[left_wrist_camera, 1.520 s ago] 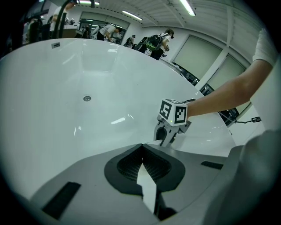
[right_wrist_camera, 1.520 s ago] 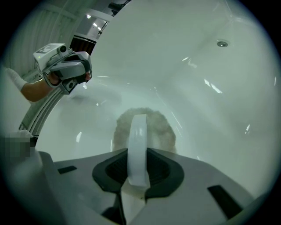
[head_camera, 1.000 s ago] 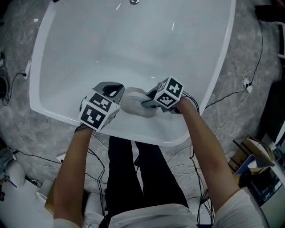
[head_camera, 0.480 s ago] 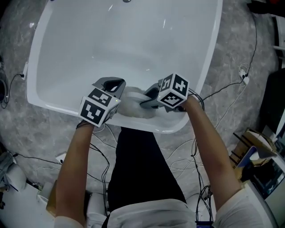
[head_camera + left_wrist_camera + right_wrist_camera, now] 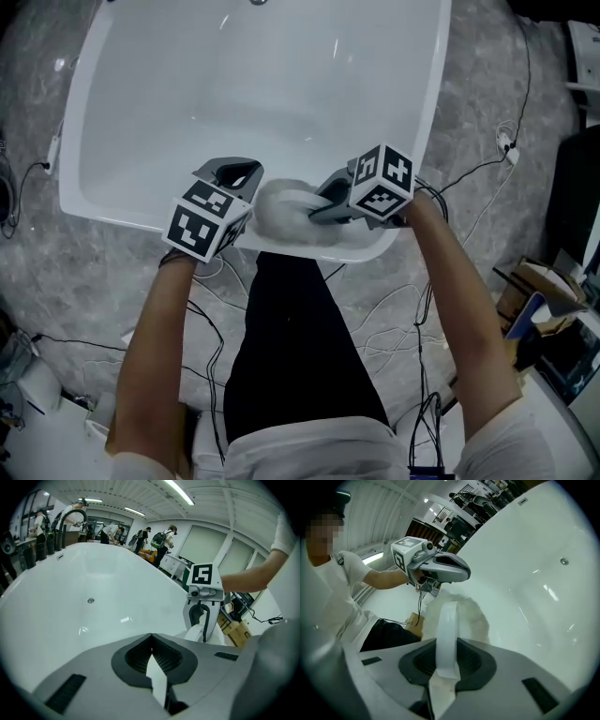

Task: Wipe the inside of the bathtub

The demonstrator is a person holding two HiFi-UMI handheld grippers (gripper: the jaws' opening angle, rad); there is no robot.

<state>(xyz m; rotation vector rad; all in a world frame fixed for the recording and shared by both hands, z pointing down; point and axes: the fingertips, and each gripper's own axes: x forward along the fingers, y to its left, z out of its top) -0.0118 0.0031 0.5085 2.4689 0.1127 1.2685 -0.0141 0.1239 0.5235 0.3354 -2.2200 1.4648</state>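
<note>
The white bathtub (image 5: 84, 141) fills the upper head view. At its near end a fluffy white cloth pad (image 5: 281, 208) lies against the inner wall. My right gripper (image 5: 323, 202) is shut on the pad's white strap (image 5: 446, 630), with the pad (image 5: 471, 616) just beyond the jaws. My left gripper (image 5: 234, 173) hovers beside the pad on its left, shut, holding nothing. In the left gripper view the right gripper (image 5: 204, 620) stands over the pad. In the right gripper view the left gripper (image 5: 464, 573) hangs above the pad.
A drain (image 5: 91, 600) sits in the tub floor, and a dark faucet (image 5: 70, 517) stands at the far rim. Cables (image 5: 469, 202) trail over the grey floor right of the tub. Cardboard boxes (image 5: 534, 300) are at the right. People stand in the background.
My right gripper, still shut on the pad's strap, has shifted a little to the right along the tub's near end. The left gripper has hardly moved.
</note>
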